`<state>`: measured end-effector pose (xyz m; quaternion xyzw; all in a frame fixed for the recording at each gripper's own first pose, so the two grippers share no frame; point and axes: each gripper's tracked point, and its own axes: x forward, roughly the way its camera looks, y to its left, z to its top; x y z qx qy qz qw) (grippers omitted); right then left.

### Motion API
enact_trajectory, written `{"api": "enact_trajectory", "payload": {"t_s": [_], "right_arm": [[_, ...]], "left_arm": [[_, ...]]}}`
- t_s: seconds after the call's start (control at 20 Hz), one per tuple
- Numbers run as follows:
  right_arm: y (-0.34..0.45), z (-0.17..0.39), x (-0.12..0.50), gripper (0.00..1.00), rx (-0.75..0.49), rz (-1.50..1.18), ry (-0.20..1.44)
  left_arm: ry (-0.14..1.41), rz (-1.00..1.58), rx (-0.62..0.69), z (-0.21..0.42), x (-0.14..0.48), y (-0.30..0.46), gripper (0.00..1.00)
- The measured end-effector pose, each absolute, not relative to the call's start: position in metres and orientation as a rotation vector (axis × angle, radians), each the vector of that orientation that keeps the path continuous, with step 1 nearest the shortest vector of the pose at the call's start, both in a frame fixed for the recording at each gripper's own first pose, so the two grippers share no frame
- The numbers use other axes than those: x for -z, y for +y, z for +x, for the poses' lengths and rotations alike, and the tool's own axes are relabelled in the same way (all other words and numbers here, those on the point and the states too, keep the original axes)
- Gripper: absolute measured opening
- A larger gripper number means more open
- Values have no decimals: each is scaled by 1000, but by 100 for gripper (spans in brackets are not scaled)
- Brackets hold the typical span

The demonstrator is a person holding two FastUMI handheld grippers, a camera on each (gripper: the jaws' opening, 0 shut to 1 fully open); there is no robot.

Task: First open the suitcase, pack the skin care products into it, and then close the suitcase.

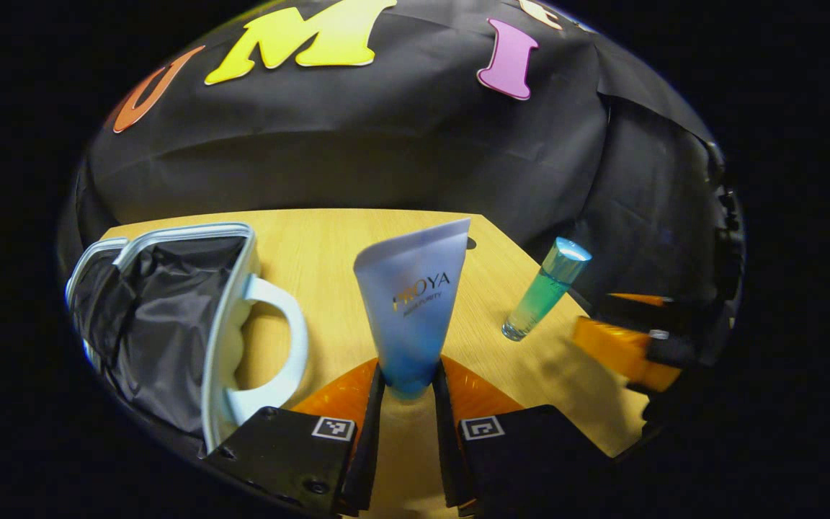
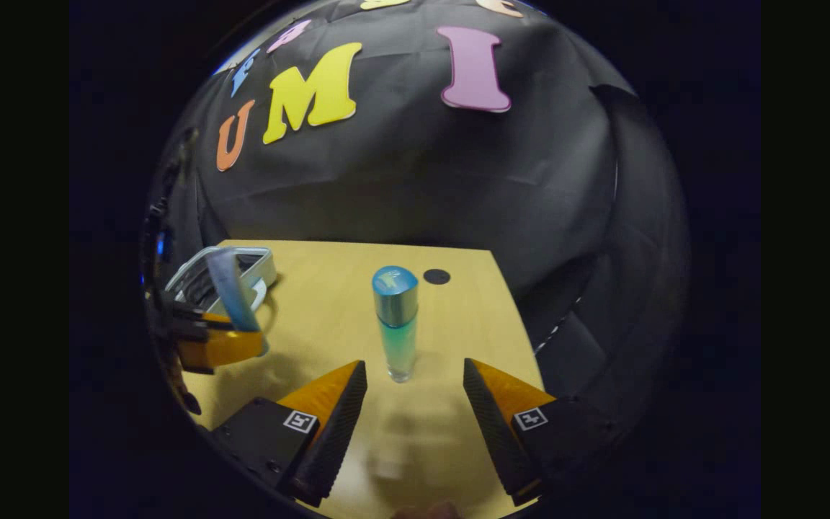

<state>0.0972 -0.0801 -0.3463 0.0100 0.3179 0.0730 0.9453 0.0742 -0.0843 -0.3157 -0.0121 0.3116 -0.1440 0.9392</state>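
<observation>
My left gripper [image 1: 408,375] is shut on the cap end of a pale blue skin care tube [image 1: 415,303], which stands up between its fingers. To its left the white suitcase [image 1: 224,317] lies open with dark lining and a white handle. A green bottle with a blue cap [image 1: 546,295] stands upright on the table to the right. In the right gripper view that bottle [image 2: 396,324] stands just ahead of my open right gripper [image 2: 415,375], between the two fingertips' lines but untouched. The left gripper [image 2: 220,342] with the tube [image 2: 231,288] shows at the left, in front of the suitcase [image 2: 256,261].
The wooden table [image 1: 328,245] ends at a back edge against the black cloth wall. A small dark round spot [image 2: 436,276] lies on the table [image 2: 314,288] behind the bottle. The right gripper [image 1: 627,349] shows at the right edge of the left gripper view.
</observation>
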Motion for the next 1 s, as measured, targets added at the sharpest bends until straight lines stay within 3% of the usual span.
{"api": "enact_trajectory", "payload": {"t_s": [0.45, 0.7, 1.0], "right_arm": [[-64, 141, 374, 78, -130, 77, 679], [-67, 146, 382, 36, -88, 52, 696], [-60, 121, 354, 35, -153, 56, 735]], "left_arm": [[666, -102, 133, 24, 272, -16, 39], [675, -155, 8, 21, 260, 49, 39], [747, -203, -77, 34, 257, 127, 39]]}}
